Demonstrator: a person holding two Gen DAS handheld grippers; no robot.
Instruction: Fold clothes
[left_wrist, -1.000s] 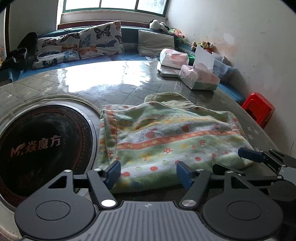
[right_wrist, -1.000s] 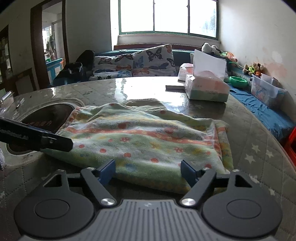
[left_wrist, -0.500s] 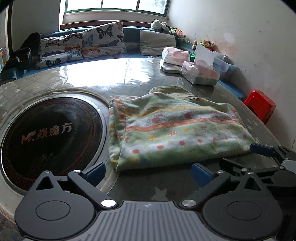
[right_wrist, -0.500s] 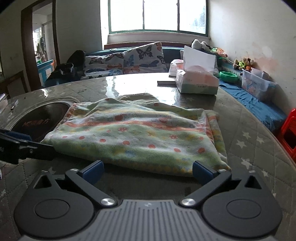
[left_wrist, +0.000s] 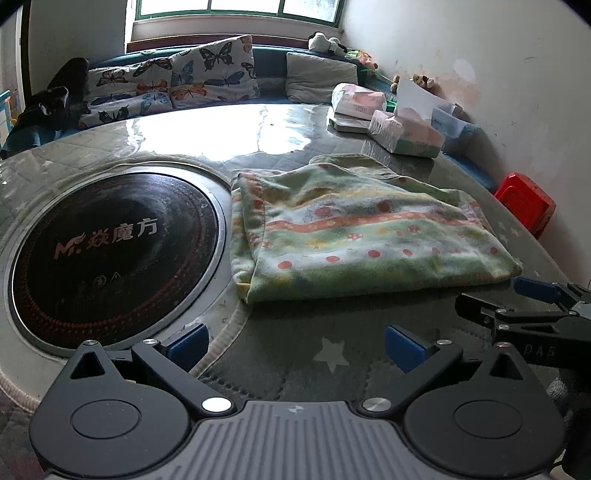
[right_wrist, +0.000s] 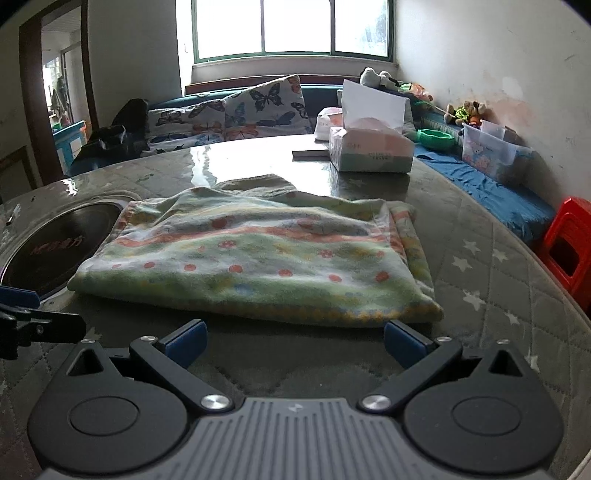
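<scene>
Both my left gripper (left_wrist: 295, 345) and right gripper (right_wrist: 295, 341) jaws released, folded blanket (right_wrist: 255, 262) at 12 o'clock looks soft, floppy, light; I'd pinch near-edge corners.

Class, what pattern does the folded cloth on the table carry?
The folded cloth is pale green with orange stripes and red dots, clearest in the right wrist view.

One folded blanket (left_wrist: 354, 236), two tongs (left_wrist: 295, 347) (right_wrist: 295, 341), two tissue packs (left_wrist: 406, 134) (left_wrist: 356, 101), one red stool (right_wrist: 567, 245).

A round table (left_wrist: 229, 125) carries a dark induction hob (left_wrist: 110, 254) at nine o'clock, tissue boxes (left_wrist: 406, 134) at one; butterfly cushions (left_wrist: 173, 88), perhaps on a bench, at twelve.
</scene>
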